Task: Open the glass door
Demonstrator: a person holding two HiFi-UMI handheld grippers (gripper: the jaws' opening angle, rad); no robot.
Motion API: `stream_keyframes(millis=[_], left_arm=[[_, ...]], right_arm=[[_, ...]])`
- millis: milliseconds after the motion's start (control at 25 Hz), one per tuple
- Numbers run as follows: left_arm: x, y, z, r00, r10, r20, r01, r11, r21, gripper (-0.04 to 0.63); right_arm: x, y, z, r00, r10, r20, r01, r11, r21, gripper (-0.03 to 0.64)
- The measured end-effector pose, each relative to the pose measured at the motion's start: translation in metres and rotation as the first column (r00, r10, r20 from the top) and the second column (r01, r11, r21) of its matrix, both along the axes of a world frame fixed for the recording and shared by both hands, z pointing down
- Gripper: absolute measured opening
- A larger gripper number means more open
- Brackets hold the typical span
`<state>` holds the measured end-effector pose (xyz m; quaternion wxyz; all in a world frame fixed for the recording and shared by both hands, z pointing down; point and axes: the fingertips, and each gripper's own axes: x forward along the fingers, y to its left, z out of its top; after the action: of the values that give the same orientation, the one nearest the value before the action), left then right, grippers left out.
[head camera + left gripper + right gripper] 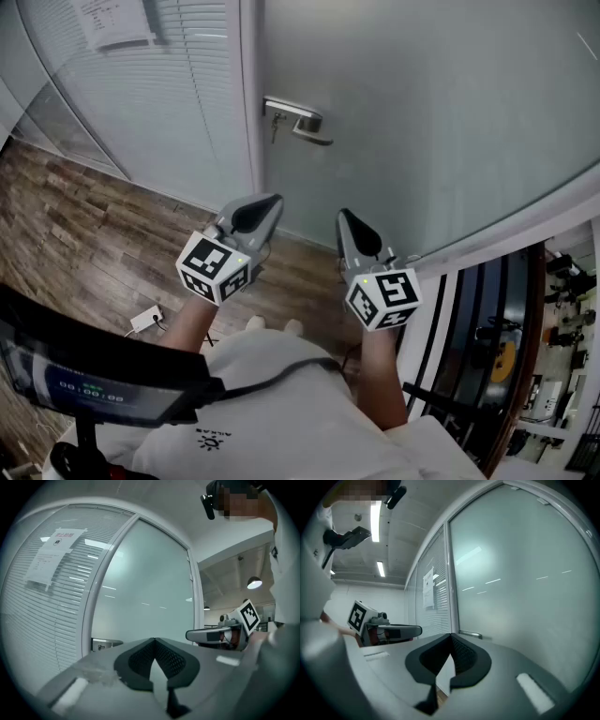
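Both claws are pinched together and empty. The left gripper (272,202) and right gripper (343,217) hover side by side, short of the glass door (450,112) (nothing touched yet). So it's the reach-in stage. Next, I'd guess, one presses down the lever handle (298,120) at the door's left edge. Count: two grippers, one door, one handle.
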<state>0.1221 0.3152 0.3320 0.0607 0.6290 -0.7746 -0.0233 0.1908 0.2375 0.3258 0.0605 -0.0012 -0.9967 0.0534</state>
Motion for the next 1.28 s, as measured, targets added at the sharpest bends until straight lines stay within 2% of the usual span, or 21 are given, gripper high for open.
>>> stream_keyframes(millis=[400,600,840,1000,1280], left_arm=[[0.001,-0.001,0.003,1.000,-0.002,0.001,0.002,1.000,-0.028,0.006],[0.017,-0.022,0.008,1.000,-0.006,-0.017,0.006,1.000,-0.023,0.006],[0.020,-0.030,0.023,0.998,-0.049,-0.024,0.047,0.997,-0.068,0.005],[0.023,-0.032,0.035,0.998,-0.045,-0.044,0.041,0.995,-0.092,0.005],[0.012,-0.046,0.034,0.999,-0.014,-0.048,0.010,0.997,-0.072,0.005]], right_arm=[[-0.004,0.003,-0.004,0.999,-0.035,0.012,0.036,0.999,-0.006,0.008],[0.011,-0.015,0.003,0.998,-0.060,0.021,0.061,0.997,-0.038,0.008],[0.021,-0.025,0.015,0.993,-0.110,0.051,0.113,0.992,-0.059,0.008],[0.023,-0.018,0.031,0.983,-0.177,0.051,0.180,0.982,-0.063,0.008],[0.012,-0.035,0.043,0.990,-0.137,0.004,0.138,0.989,-0.048,0.008]])
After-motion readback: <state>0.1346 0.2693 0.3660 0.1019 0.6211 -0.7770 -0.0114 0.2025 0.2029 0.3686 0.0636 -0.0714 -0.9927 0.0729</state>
